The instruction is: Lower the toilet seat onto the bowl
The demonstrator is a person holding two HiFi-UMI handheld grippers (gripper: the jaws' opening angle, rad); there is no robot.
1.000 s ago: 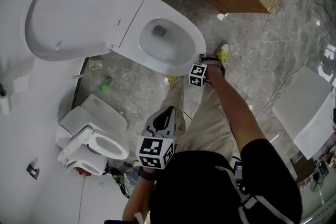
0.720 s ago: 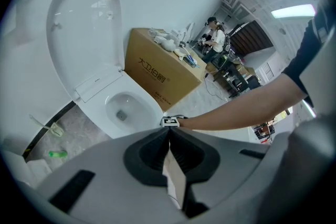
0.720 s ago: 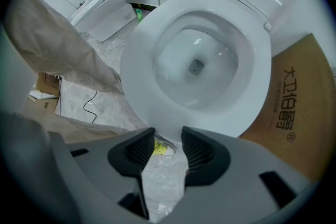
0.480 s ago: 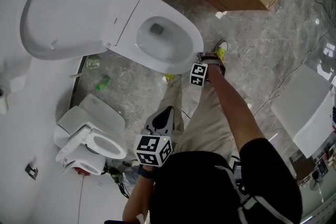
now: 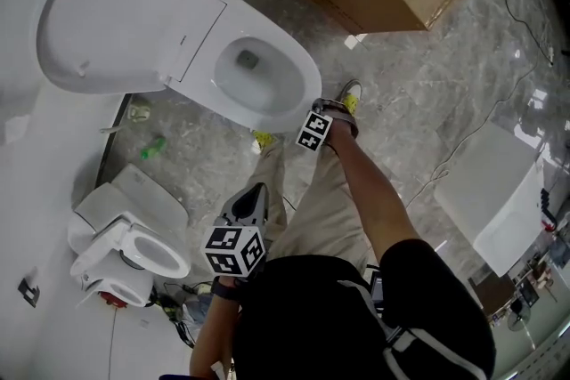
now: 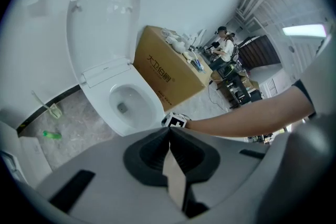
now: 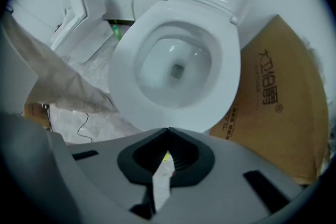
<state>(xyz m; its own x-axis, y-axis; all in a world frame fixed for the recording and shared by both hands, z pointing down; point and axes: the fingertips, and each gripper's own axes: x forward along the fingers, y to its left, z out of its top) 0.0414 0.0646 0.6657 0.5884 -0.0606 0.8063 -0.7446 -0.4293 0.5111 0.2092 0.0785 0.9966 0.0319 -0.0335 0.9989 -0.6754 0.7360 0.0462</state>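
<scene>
My right claw (image 7: 168, 131) is fully closed, tips meeting, with nothing between them. It sits just short of the front rim of the toilet bowl (image 7: 157, 113), which fills the view straight ahead of it. The toilet seat (image 5: 116, 13) stands raised at the far end of the bowl from this claw, leaning back against the white wall; I cannot separate seat from lid there. A cardboard box (image 7: 273, 102) stands to the right of the claw, beside the bowl.

My left claw (image 6: 169, 131) is also closed and empty, and is held well back from the bowl, close to my body. From it, the bowl lies ahead and a little left, the raised seat beyond it. A smaller toilet (image 5: 134, 245) lies on the floor off to that claw's left.
</scene>
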